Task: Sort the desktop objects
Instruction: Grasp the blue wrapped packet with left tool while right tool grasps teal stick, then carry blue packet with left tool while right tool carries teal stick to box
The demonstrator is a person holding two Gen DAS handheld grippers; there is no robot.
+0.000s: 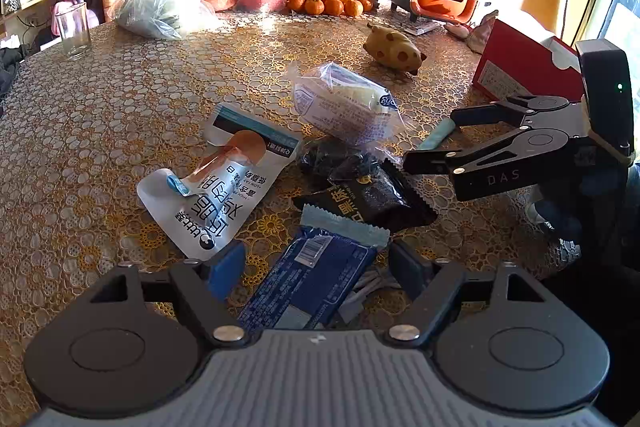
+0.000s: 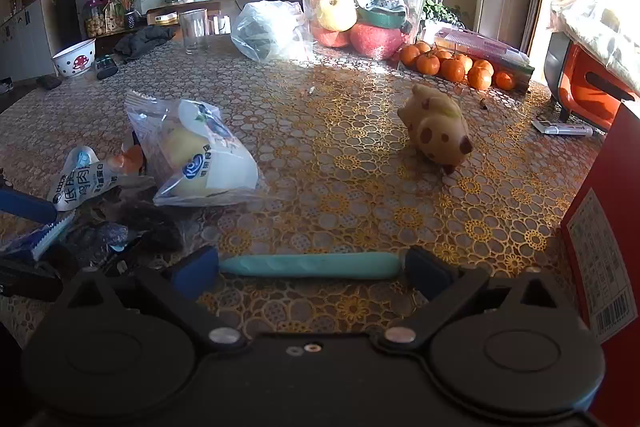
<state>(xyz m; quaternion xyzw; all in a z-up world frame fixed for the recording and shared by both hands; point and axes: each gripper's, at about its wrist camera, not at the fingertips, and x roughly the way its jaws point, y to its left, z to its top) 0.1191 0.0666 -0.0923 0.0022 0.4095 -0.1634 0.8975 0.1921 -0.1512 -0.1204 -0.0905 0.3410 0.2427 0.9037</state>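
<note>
The dark blue foil snack bar lies on the lace-covered bench, its near end hidden under the left gripper; it sits between spread fingers, contact unclear. The right gripper has spread fingers at both ends of a teal stick.

hidden: blue snack bar lower end behind gripper body | cut off: red box at right frame edge

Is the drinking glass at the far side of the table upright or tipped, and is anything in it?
Upright: the drinking glass stands on its base, rim up. It looks empty, with the table showing through.
</note>
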